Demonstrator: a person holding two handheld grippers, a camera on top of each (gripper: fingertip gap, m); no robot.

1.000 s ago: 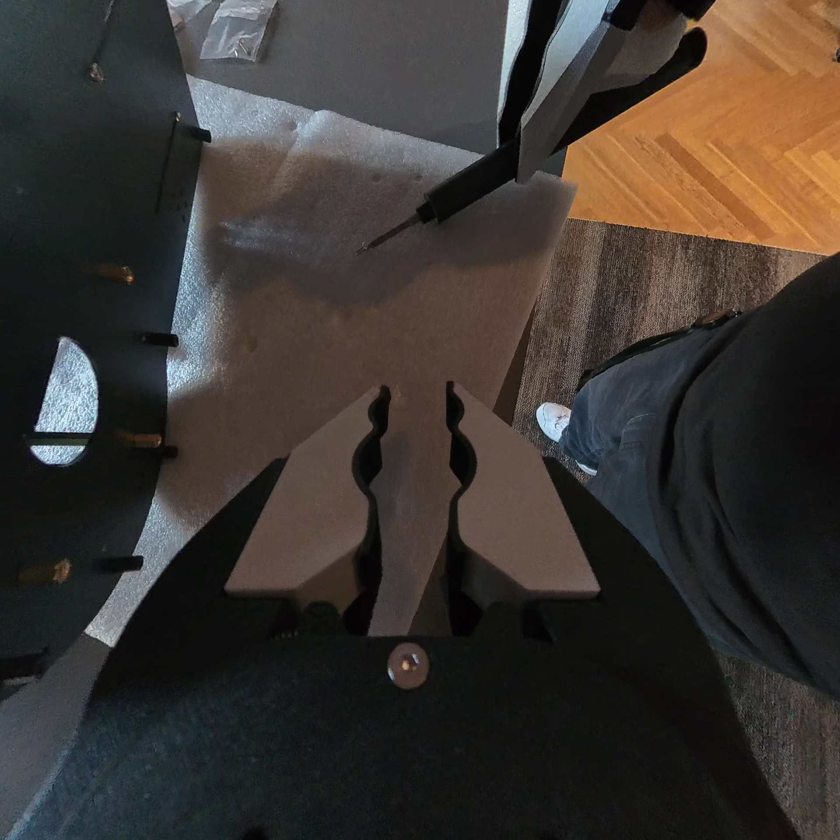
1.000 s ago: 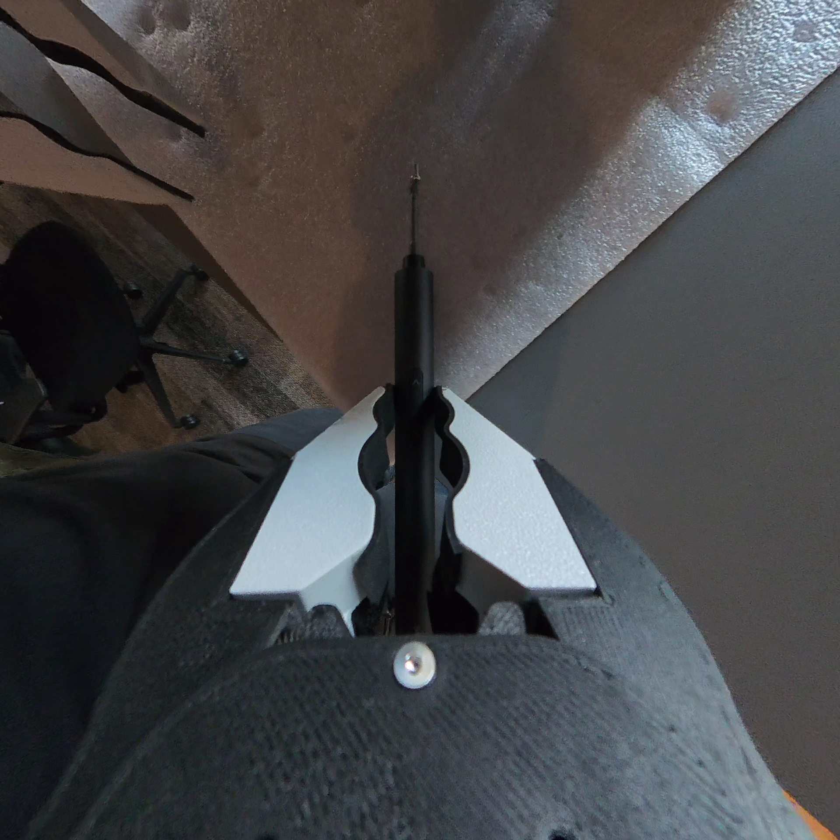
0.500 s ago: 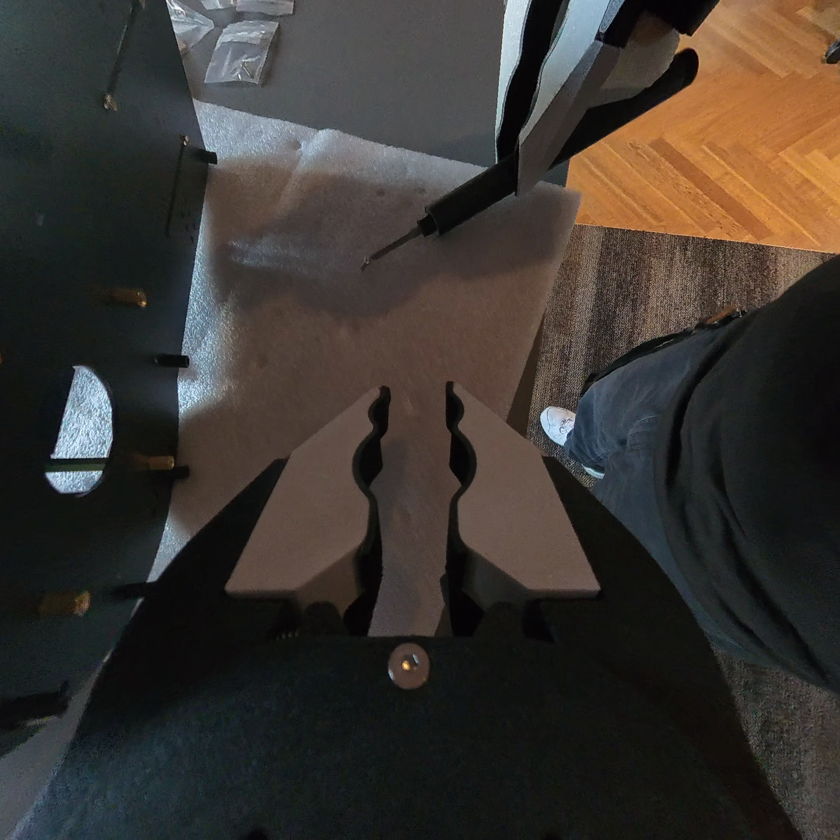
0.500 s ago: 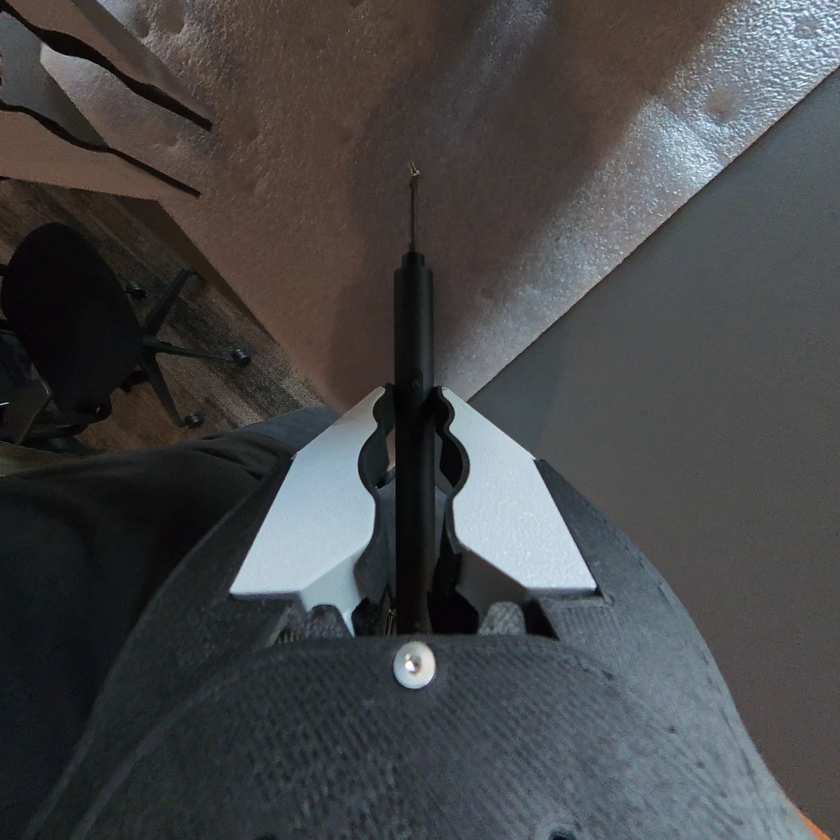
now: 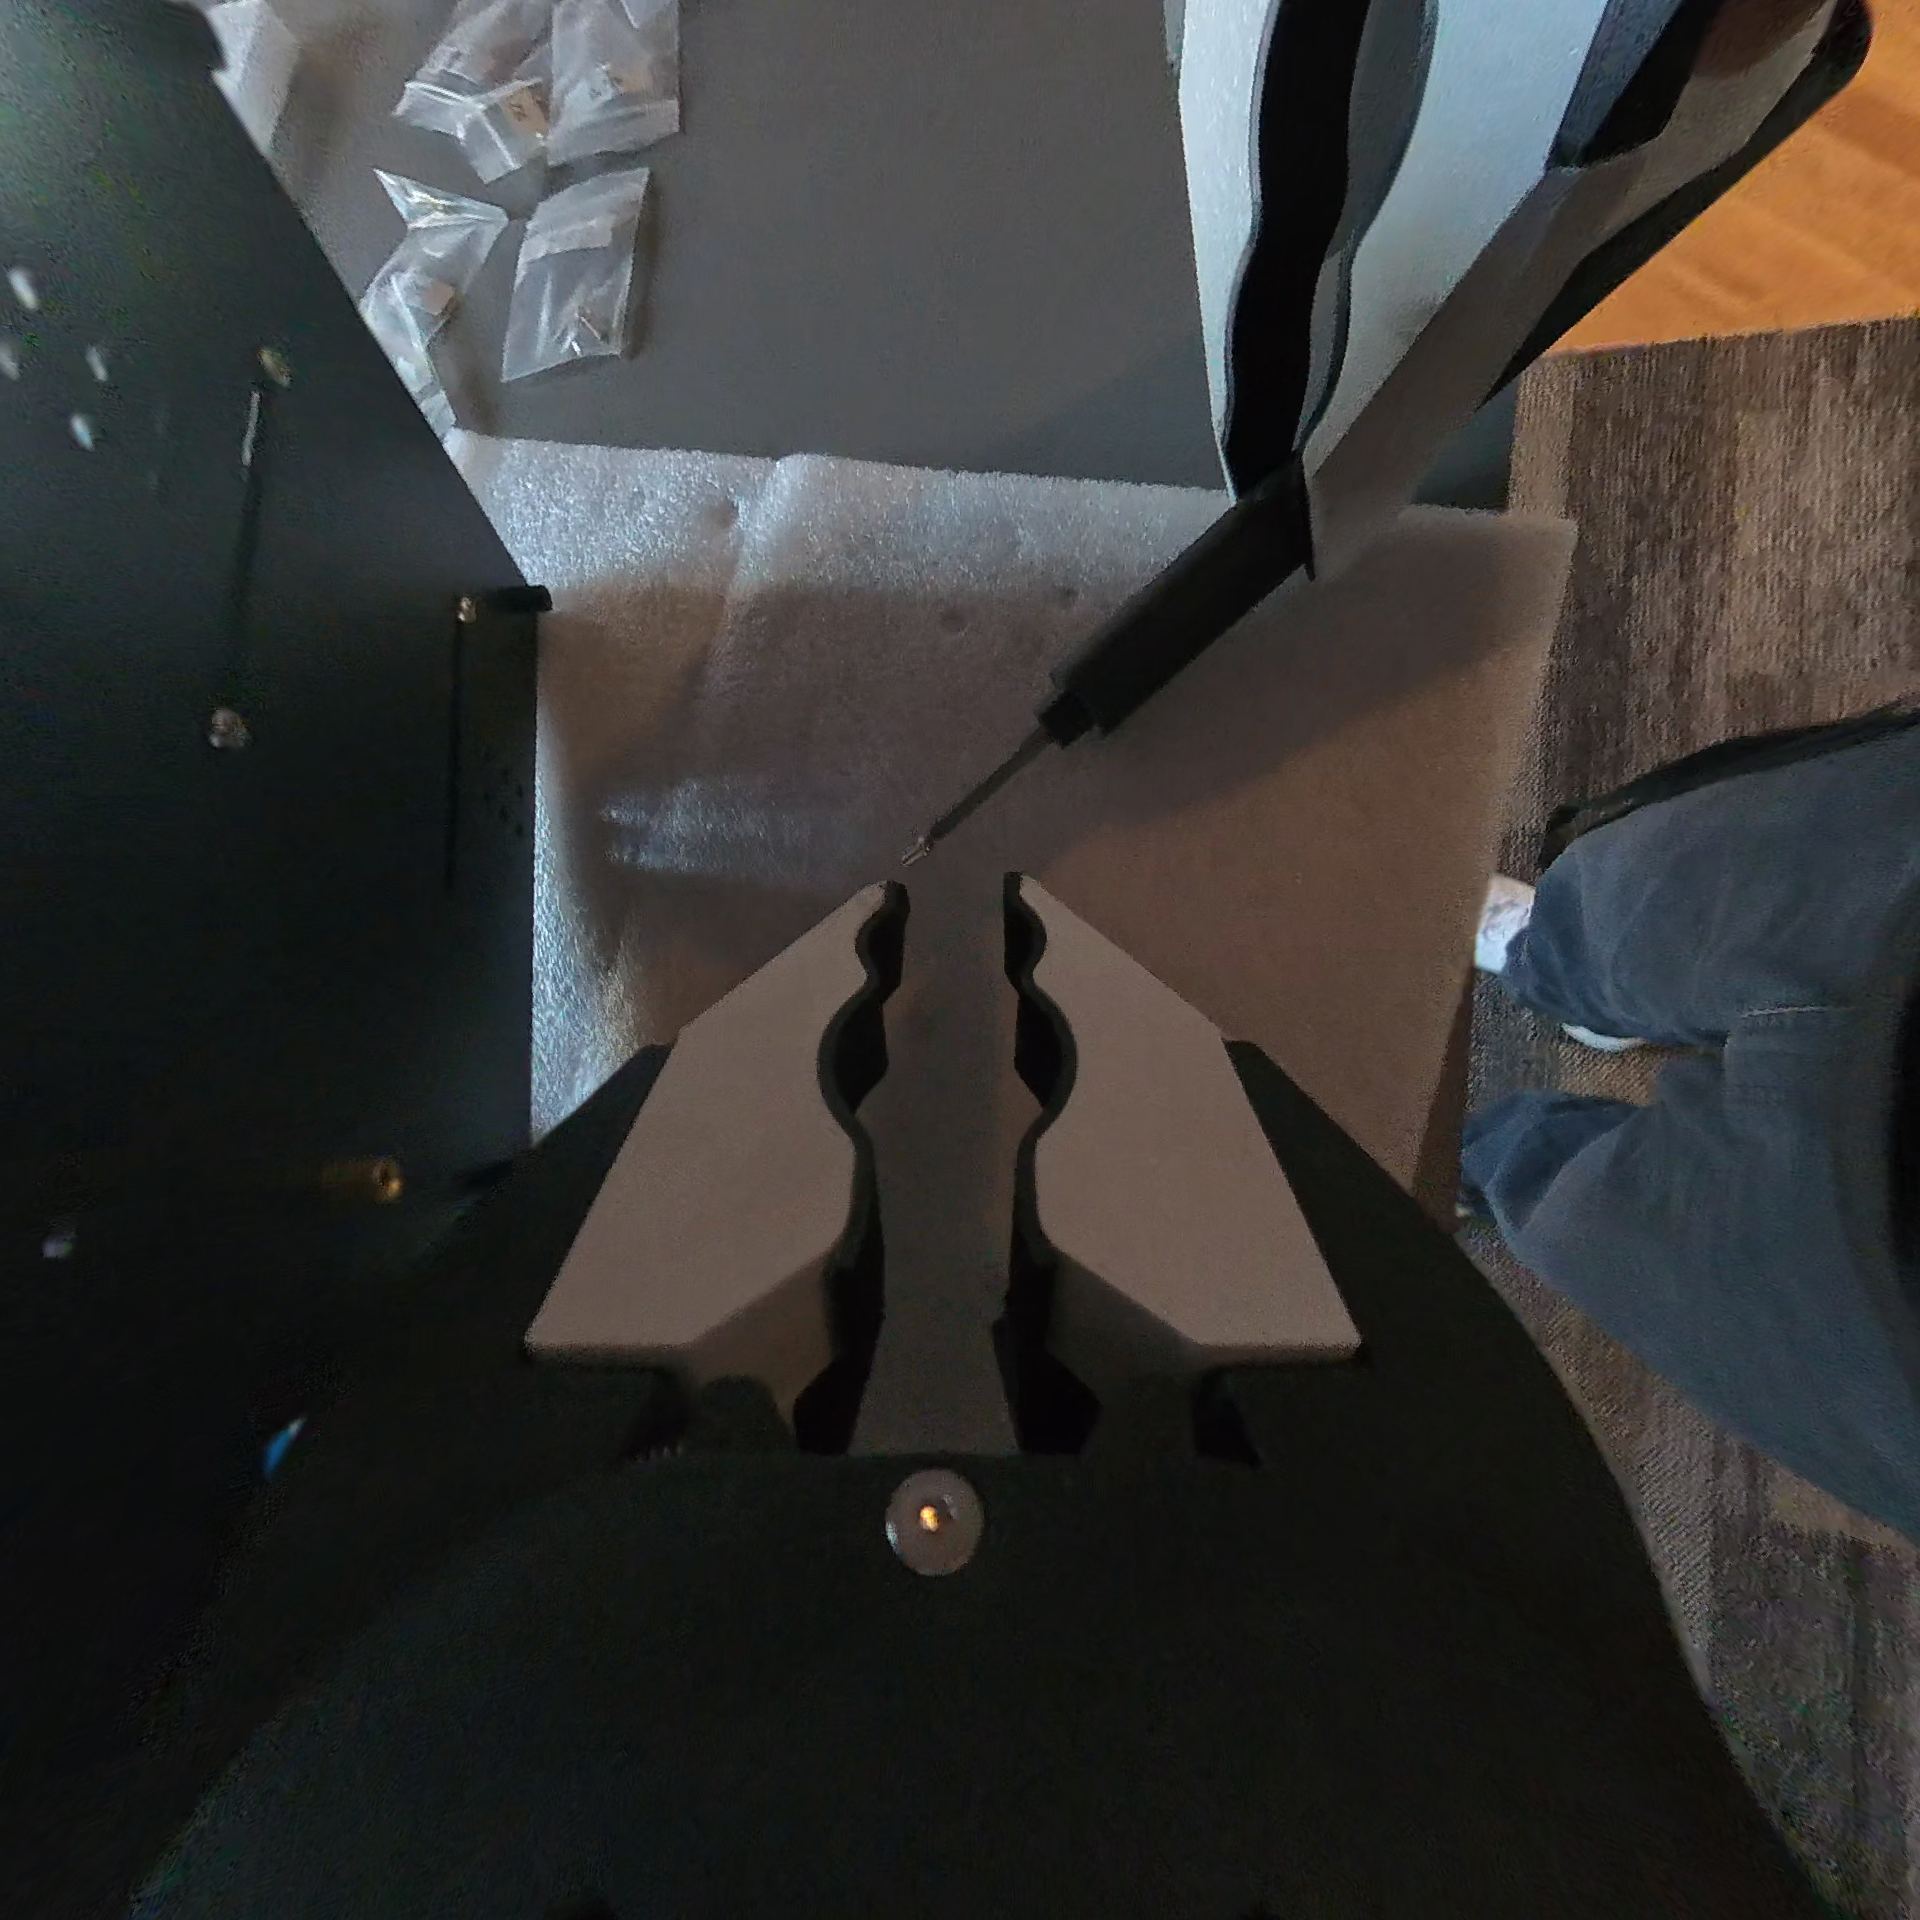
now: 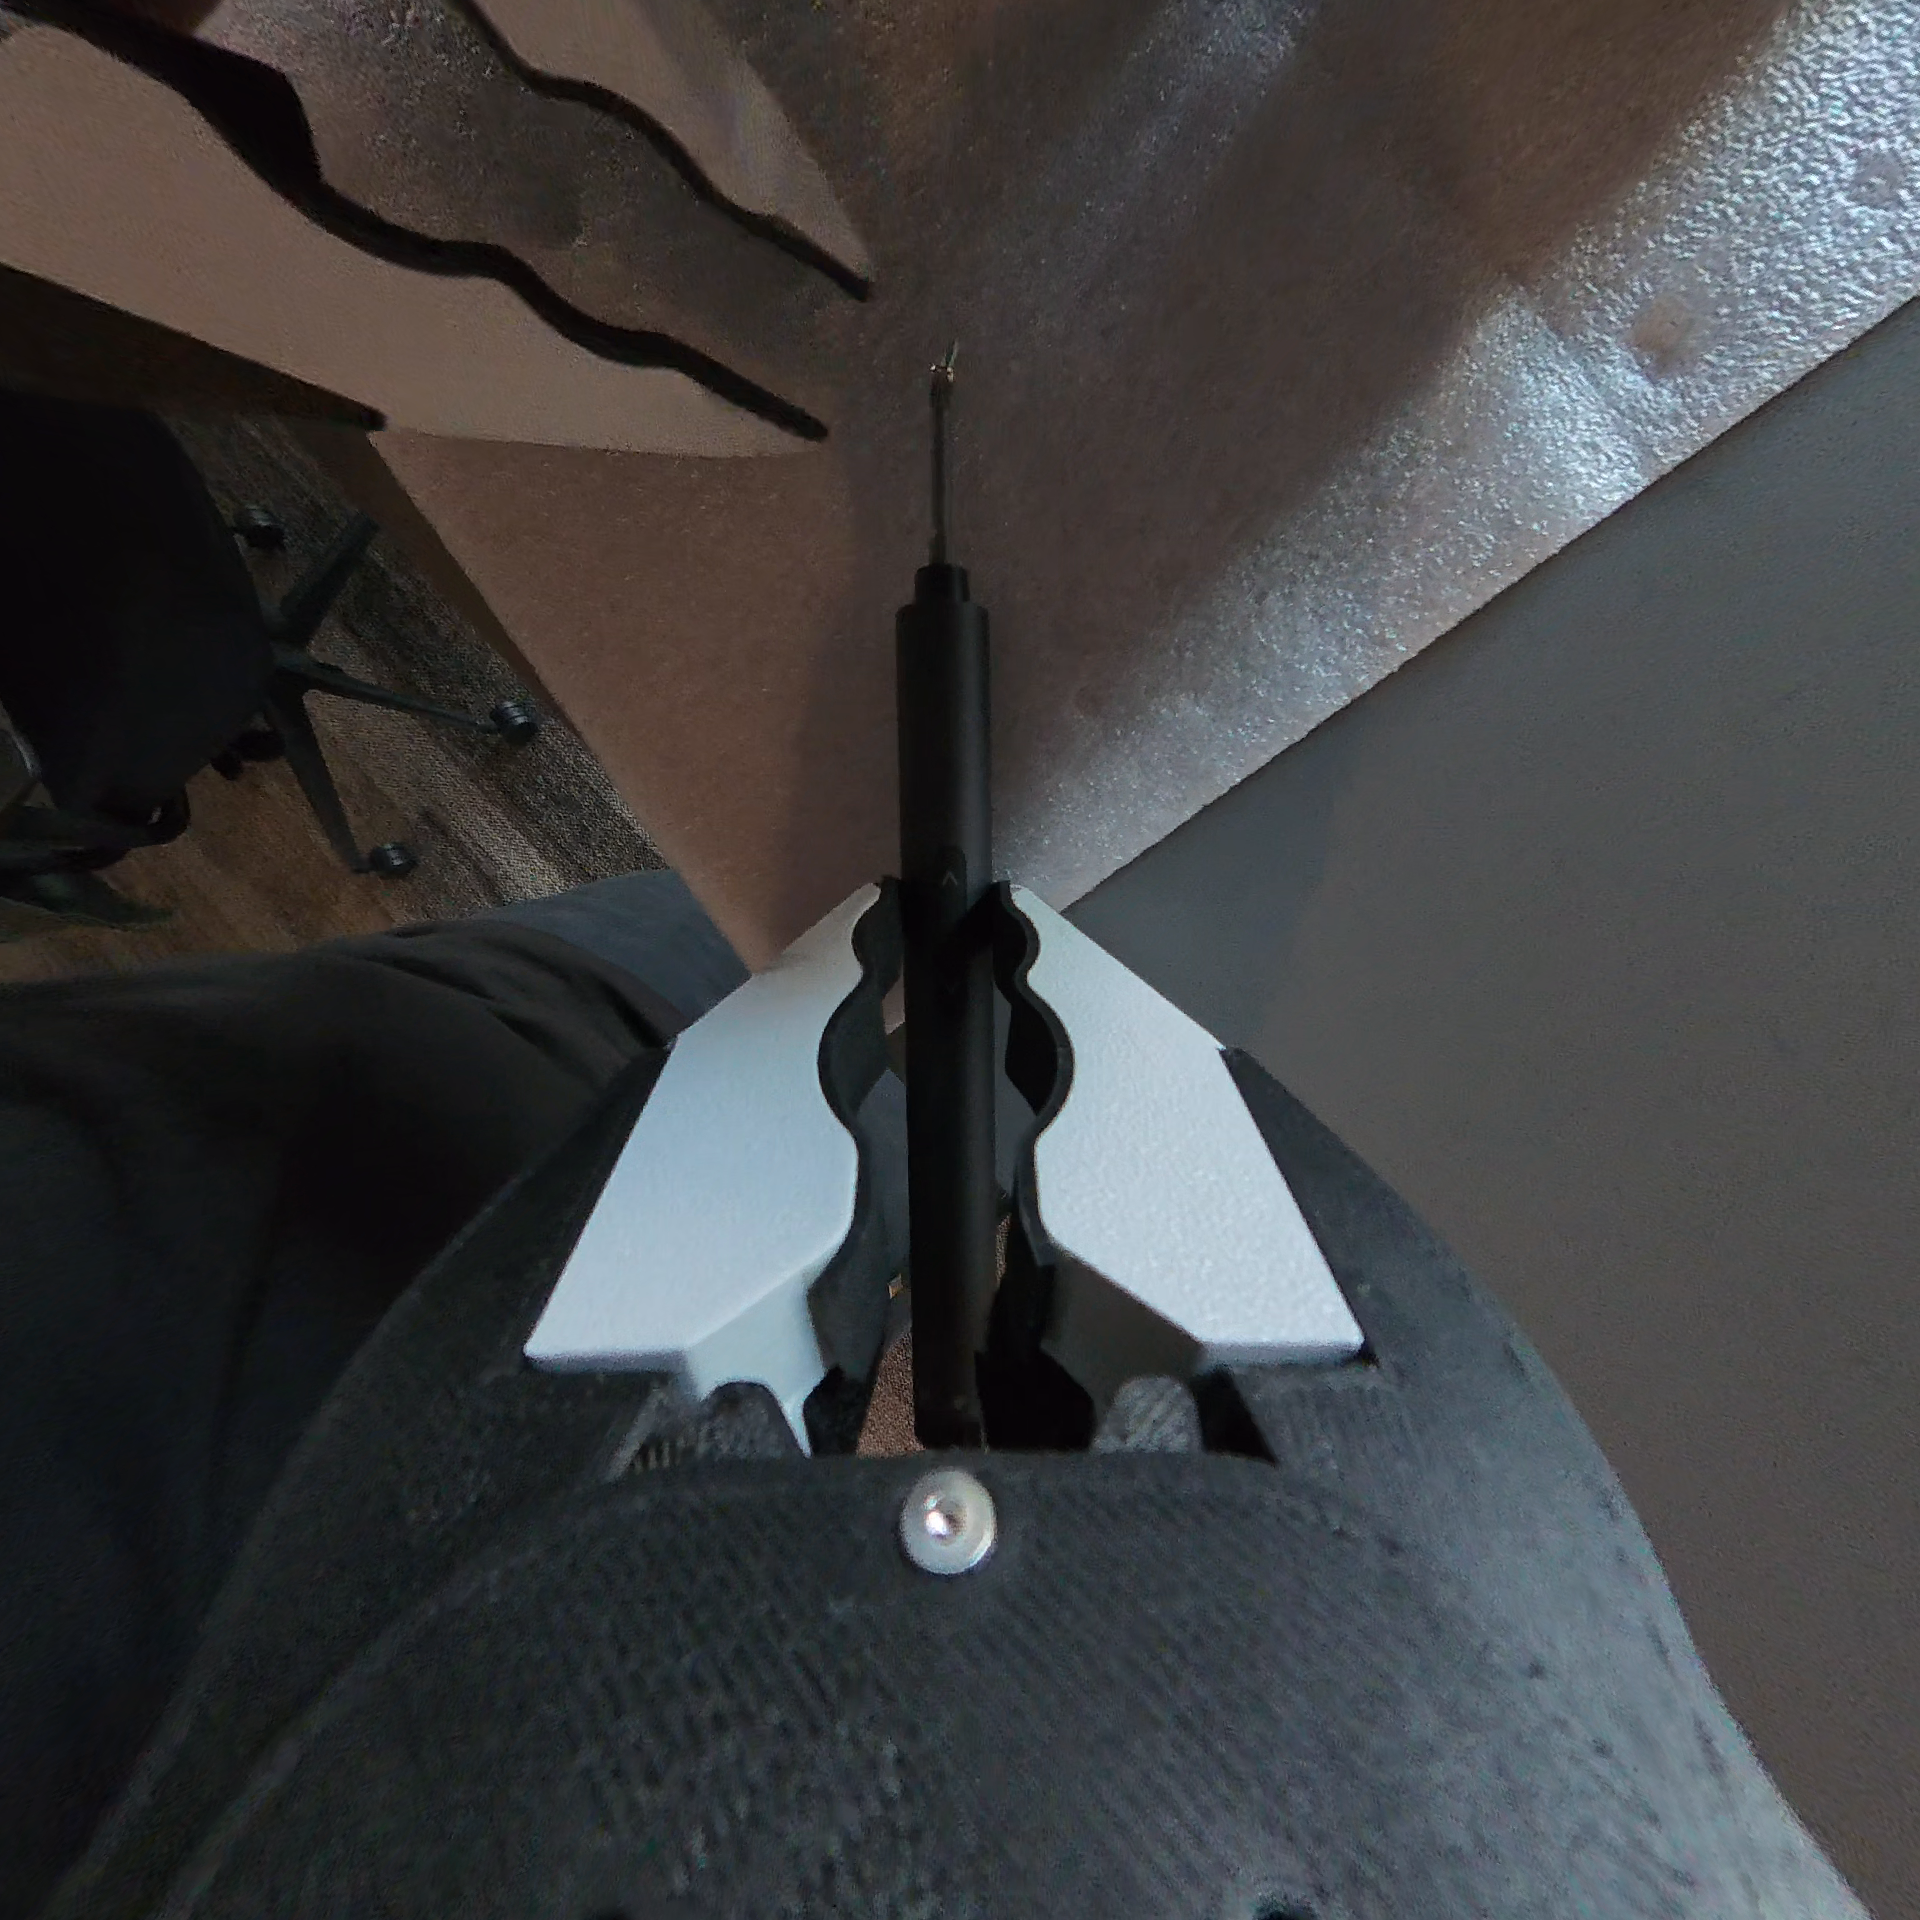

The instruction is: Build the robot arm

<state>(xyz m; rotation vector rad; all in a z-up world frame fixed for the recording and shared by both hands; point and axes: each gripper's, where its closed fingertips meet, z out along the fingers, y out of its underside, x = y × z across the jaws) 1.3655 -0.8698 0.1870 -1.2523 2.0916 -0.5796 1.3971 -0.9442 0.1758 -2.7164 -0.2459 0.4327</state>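
Right gripper: my jaws are pinched on the black screwdriver, gripping its handle, shaft pointing forward.
Screwdriver tip: a small screw sits on it, above the white foam sheet, just off my left jaws.
Left gripper: my jaws stand spread with nothing between them, over the foam.
To my left: a black metal panel with brass standoffs.
Farther off: clear small-parts bags on the grey surface.
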